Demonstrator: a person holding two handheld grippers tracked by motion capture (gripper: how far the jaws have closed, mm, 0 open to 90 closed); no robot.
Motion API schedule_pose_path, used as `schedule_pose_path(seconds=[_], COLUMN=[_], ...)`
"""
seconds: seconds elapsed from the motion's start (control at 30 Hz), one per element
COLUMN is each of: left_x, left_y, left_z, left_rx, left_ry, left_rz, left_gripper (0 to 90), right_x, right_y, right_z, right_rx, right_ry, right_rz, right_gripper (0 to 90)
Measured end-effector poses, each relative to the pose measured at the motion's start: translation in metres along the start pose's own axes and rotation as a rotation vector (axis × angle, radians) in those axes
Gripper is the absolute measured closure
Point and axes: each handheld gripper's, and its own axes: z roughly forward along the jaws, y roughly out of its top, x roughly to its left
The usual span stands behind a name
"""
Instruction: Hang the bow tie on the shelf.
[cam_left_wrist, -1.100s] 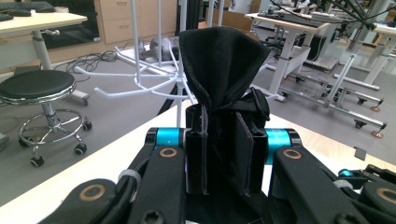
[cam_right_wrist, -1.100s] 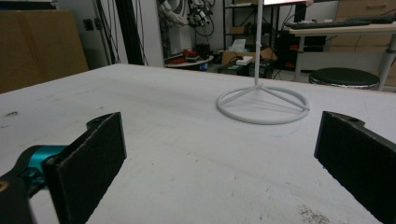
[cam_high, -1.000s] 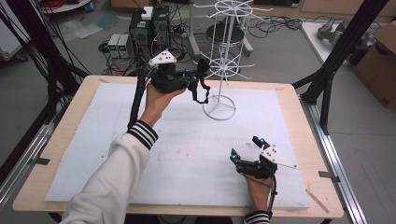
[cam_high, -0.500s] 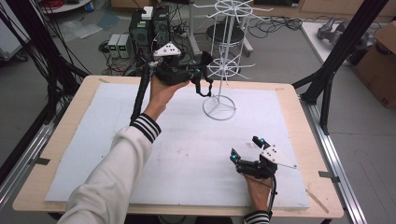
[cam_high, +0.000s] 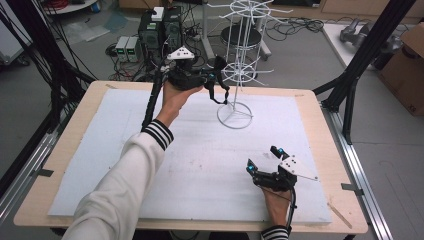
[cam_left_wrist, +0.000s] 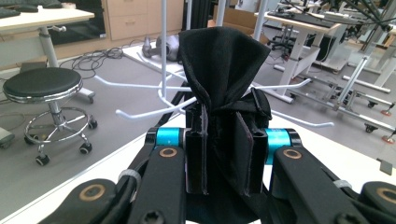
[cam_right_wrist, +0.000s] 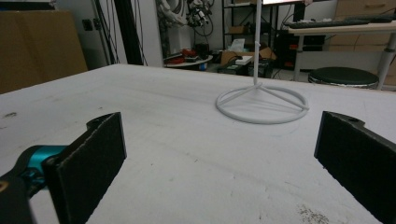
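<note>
The left tool (cam_high: 214, 82) is clamped on a black cloth (cam_left_wrist: 223, 74), held up in the air beside the white wire rack (cam_high: 239, 70) that stands at the far middle of the bench (cam_high: 75, 130). In the left gripper view the cloth is bunched between the two black jaws and fans out above them, with the rack's white pole and thin arms (cam_left_wrist: 154, 108) just behind it; whether the cloth touches an arm I cannot tell. From the high view a strip of the cloth hangs down from the tool near the rack's pole, above the ring base (cam_high: 235, 115). The left hand (cam_high: 175, 95) grips the tool's body, a striped cuff showing on the sleeve. The right tool (cam_high: 264, 159) rests low on the white sheet at the near right of the bench, well apart from the rack, its jaws spread wide with nothing between them. In the right gripper view the two pads (cam_right_wrist: 95, 154) stand far apart at either edge, and the rack's ring base (cam_right_wrist: 262, 103) lies farther off across the sheet.
</note>
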Motion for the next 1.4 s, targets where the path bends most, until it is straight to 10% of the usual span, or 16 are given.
schedule_pose_path(seconds=[1.4], left_x=[-0.002], left_y=[0.0], left_z=[0.015], left_rx=[0.013], left_ry=[-0.001], left_rz=[-0.025], left_gripper=[73.9], right_x=[0.0], right_y=[0.0], right_z=[0.0], right_rx=[0.003], right_ry=[0.0], right_rz=[0.007], right_gripper=[1.0])
